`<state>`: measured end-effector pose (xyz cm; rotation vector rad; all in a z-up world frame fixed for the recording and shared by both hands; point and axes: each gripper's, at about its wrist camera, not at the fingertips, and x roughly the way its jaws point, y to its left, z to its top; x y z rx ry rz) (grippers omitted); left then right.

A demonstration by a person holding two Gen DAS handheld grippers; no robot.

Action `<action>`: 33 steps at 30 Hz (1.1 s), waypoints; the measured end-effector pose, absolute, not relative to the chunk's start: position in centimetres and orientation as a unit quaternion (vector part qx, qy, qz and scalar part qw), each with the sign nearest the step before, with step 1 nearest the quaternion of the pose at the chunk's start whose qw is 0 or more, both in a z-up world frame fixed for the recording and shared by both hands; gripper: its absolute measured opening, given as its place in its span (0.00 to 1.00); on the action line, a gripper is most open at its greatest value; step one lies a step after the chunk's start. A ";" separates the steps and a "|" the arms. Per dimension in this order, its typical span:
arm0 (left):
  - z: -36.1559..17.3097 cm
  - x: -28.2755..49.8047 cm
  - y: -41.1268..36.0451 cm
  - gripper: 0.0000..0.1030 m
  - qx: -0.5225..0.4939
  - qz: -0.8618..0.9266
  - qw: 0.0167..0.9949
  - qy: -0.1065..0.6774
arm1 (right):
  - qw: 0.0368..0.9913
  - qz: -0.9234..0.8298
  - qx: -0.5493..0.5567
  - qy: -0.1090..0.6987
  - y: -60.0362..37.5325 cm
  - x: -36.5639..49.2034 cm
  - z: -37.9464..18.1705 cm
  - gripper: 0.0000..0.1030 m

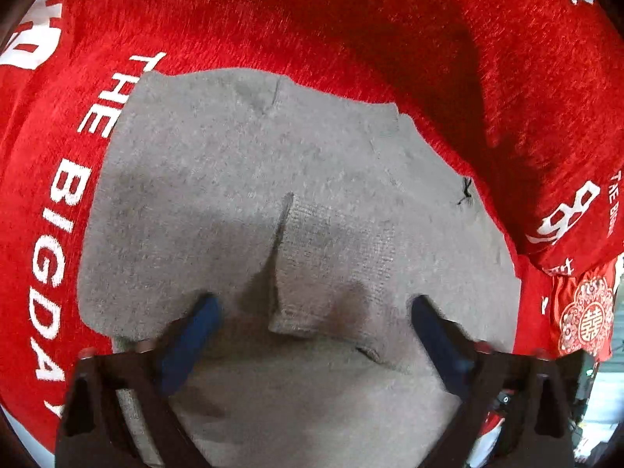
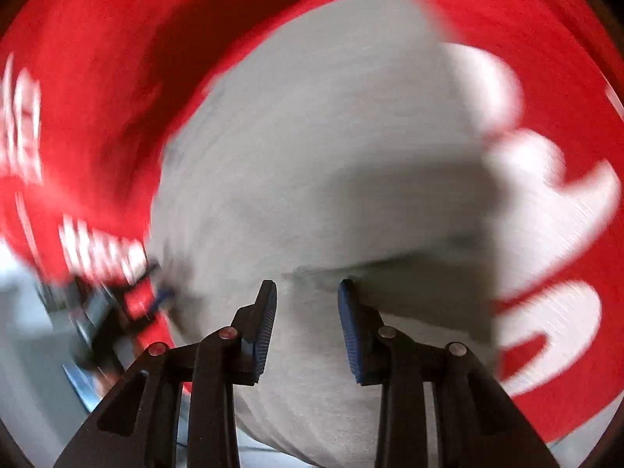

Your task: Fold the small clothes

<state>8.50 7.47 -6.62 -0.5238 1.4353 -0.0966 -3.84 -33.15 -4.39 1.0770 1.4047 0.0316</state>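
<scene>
Grey knit garment [image 1: 273,179] lies on red cloth [image 1: 312,19]; left gripper [image 1: 312,312] fingers wide, right gripper [image 2: 307,292] narrower, empty.

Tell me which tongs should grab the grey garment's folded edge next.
Probably left: its tongs stand open astride the grey garment's folded edge, sharply seen. The right tongs are open too, but blurred.

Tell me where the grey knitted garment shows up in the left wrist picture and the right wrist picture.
Left wrist: the grey garment fills the centre and bottom, under the open left gripper.
Right wrist: it fills the centre, blurred, beyond the open right gripper.
Shared landmark: the red cloth with white lettering lies around it in both.
</scene>
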 end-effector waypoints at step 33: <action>-2.2 7.0 5.5 0.09 -0.124 -0.040 0.759 0.638 | 0.690 -0.005 0.435 0.578 -42.4 0.7 -3.3 0.38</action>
